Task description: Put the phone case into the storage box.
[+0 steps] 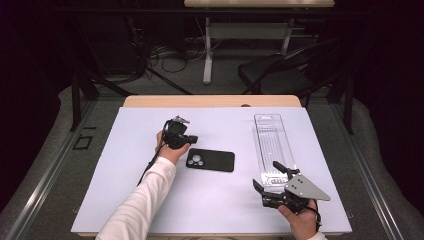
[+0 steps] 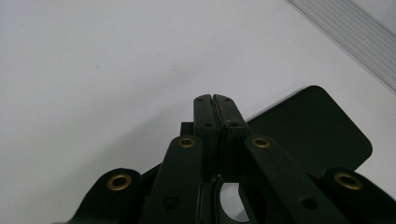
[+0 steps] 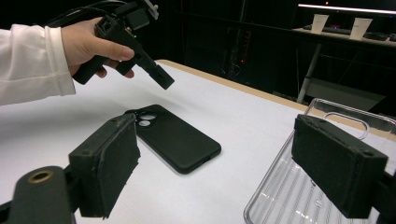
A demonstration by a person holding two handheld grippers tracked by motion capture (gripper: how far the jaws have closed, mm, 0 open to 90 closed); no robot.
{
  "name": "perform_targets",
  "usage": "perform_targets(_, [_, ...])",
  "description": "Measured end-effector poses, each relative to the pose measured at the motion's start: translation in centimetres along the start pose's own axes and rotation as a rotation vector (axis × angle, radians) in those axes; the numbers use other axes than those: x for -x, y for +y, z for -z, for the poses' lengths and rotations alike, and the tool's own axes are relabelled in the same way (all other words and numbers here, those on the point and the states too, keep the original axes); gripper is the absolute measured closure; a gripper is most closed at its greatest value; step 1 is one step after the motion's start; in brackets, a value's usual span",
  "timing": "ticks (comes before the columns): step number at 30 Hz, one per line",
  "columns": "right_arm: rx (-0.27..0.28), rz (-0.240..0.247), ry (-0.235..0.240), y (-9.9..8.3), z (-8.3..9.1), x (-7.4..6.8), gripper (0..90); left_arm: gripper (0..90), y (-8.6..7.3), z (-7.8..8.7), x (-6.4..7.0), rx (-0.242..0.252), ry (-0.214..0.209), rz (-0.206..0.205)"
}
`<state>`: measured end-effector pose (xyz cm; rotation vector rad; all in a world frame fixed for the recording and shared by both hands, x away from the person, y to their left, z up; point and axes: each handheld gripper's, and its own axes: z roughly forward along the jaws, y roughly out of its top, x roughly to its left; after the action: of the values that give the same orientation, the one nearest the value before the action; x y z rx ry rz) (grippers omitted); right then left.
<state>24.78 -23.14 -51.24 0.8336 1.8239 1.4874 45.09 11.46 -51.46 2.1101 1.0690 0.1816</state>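
From the high view the black phone case lies flat mid-worktop, right of the left gripper; the left gripper view shows jaws pressed together; the right gripper view shows the right gripper with jaws spread by the clear tray; the case looks light and bendy, best pinched by an edge.

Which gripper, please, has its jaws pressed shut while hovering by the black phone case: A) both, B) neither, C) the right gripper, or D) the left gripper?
D: the left gripper shows its jaws closed together above the black phone case, while the right gripper stands wide open.
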Motion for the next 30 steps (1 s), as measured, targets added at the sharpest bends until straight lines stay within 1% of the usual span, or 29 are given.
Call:
perform_targets(11, [-0.004,0.003,0.004,-0.1,0.0,0.0,13.9,90.0,-0.4,-1.6,0.0,-0.05,0.006,0.001])
perform_targets(17, [-0.005,0.003,0.005,-0.1,0.0,0.1,14.0,90.0,-0.5,-2.3,-0.1,-0.062,0.003,-0.001])
perform_targets(19, [-0.005,0.003,0.005,-0.1,0.0,0.0,13.9,90.0,-0.6,-2.8,-0.1,-0.065,0.003,0.008])
perform_targets(21, [-0.005,0.002,0.006,-0.1,0.0,0.0,14.0,90.0,-0.7,-3.0,-0.1,-0.072,0.004,0.007])
perform_targets(30, [-0.006,0.0,0.009,-0.1,-0.1,0.1,14.0,90.0,-0.8,-3.5,-0.3,-0.089,0.014,0.002])
